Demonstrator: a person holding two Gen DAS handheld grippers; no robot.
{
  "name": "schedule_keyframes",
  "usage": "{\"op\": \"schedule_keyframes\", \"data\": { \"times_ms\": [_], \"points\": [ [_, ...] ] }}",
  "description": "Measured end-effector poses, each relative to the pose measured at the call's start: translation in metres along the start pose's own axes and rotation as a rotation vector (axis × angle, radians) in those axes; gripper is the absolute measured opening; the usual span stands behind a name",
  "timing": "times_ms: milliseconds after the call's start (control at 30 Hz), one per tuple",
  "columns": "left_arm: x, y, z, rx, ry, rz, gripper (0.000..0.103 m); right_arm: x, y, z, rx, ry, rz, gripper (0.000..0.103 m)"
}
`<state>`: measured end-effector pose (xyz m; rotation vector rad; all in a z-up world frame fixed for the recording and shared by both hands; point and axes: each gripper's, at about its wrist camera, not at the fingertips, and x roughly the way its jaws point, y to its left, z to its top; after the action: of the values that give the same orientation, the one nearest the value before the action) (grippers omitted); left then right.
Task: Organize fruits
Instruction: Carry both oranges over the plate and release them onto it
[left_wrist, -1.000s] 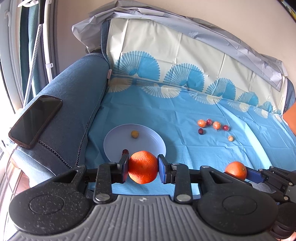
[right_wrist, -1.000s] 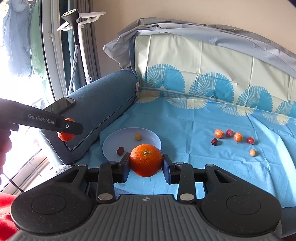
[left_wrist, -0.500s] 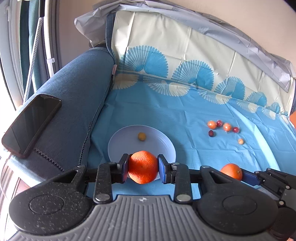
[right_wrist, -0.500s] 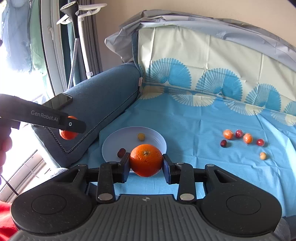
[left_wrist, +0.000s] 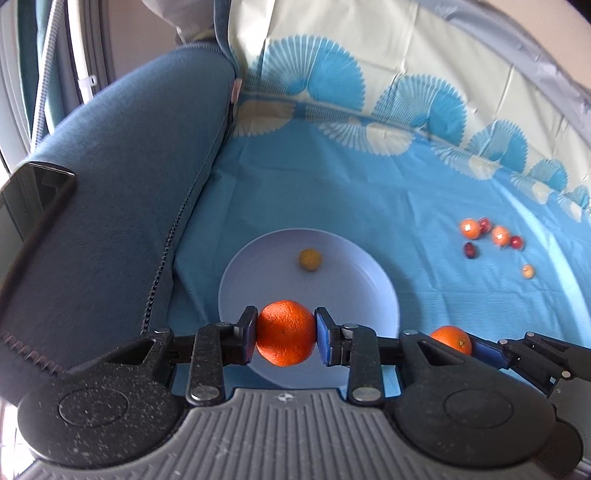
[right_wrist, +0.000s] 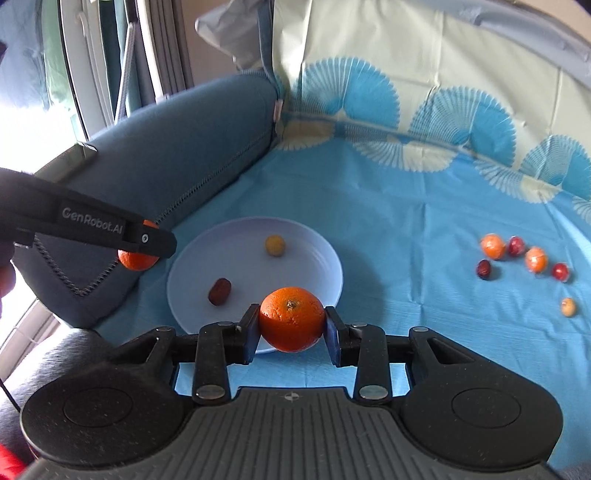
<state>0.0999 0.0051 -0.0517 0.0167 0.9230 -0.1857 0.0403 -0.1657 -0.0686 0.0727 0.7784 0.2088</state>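
Left tool (left_wrist: 286, 334) clenched on an orange (left_wrist: 286, 332), held above the near rim of the pale plate (left_wrist: 369, 280); right tool (right_wrist: 291, 325) clenched on a second orange (right_wrist: 291, 325) at the plate's near-right rim. The plate, near the sofa's left armrest (left_wrist: 129, 184), holds a yellow fruit (right_wrist: 275, 245) and a dark red fruit (right_wrist: 219, 291). Small loose fruits (right_wrist: 524, 262) lie toward the right edge of the blue cloth (right_wrist: 388, 221). A phone (left_wrist: 33, 199) rests on the armrest.

I hold one orange (left_wrist: 286, 333) in my left gripper (left_wrist: 286, 334) and another orange (right_wrist: 291, 319) in my right gripper (right_wrist: 291, 325), both above the plate (right_wrist: 317, 254). On the plate lie a yellow fruit (right_wrist: 275, 245) and a dark red one (right_wrist: 219, 291). Six small fruits (right_wrist: 532, 260) lie together on the blue cloth (right_wrist: 388, 206), well apart to the right.
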Motion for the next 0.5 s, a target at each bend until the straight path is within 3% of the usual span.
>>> {"op": "schedule_keyframes", "data": {
  "times_ms": [400,433,467,500],
  "points": [
    [0.079,-0.001,0.027,0.064,0.076,0.032,0.039,0.079,-0.003,0.003,-0.048,0.098,0.006,0.039],
    [0.079,-0.002,0.029,0.075,0.068,0.026,0.052,0.082,-0.003,0.005,-0.048,0.107,0.014,0.039],
    [0.077,-0.003,0.030,0.086,0.054,0.015,0.081,0.085,-0.003,0.007,-0.044,0.117,0.018,0.044],
    [0.072,-0.003,0.031,0.095,0.032,0.015,0.095,0.087,-0.003,0.010,-0.040,0.130,0.018,0.059]
  ]
}}
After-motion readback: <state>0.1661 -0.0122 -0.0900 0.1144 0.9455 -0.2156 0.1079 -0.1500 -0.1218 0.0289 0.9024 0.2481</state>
